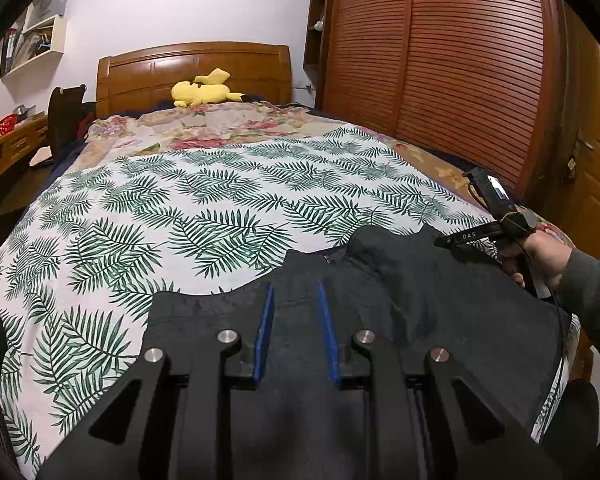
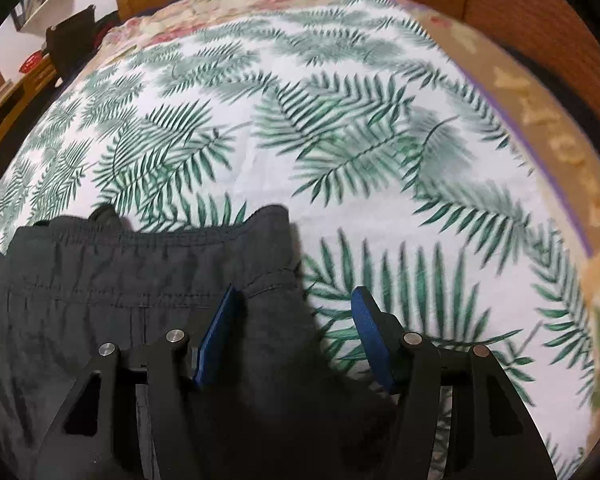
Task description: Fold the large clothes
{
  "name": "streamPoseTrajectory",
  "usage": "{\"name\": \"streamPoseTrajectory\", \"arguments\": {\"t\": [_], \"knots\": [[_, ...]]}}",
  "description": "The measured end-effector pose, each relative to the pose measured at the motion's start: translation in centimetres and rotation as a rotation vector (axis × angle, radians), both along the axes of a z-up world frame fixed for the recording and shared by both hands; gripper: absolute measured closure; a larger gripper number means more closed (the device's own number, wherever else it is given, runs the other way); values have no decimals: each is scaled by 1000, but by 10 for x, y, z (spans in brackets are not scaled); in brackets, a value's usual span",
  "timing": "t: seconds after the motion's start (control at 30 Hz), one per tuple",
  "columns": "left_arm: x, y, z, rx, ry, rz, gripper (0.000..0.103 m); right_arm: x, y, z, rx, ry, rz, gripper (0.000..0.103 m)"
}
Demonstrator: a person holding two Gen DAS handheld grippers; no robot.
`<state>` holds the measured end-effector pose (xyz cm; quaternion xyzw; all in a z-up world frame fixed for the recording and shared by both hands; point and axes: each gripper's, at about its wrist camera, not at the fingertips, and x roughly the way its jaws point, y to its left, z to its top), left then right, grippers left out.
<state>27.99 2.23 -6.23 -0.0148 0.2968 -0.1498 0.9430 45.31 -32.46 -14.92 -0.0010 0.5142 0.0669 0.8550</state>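
Dark trousers [image 1: 400, 292] spread flat at the near edge of the bed, on the palm-leaf sheet [image 1: 188, 216], elastic waistband [image 2: 148, 236] toward the headboard [image 1: 192, 68]. Left gripper [image 1: 296, 332] low over the cloth, blue pads a narrow gap apart, nothing clamped between them. Right gripper [image 2: 296, 336] at the garment's right edge, spread wide, left pad [image 2: 220, 328] touching the fabric, right pad [image 2: 370, 336] over bare sheet, holding nothing. Yellow plush toy [image 1: 204, 92] by the headboard
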Motion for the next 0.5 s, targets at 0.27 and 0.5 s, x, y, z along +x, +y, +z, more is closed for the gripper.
{"name": "streamPoseTrajectory", "arguments": {"t": [0.27,0.5], "knots": [[0,-2,0,4,0,0,82,-8,15,10,-40,-69,86,90],[-11,-5,8,18,-18,-6,82,-28,31,34,-138,-174,74,57]]}}
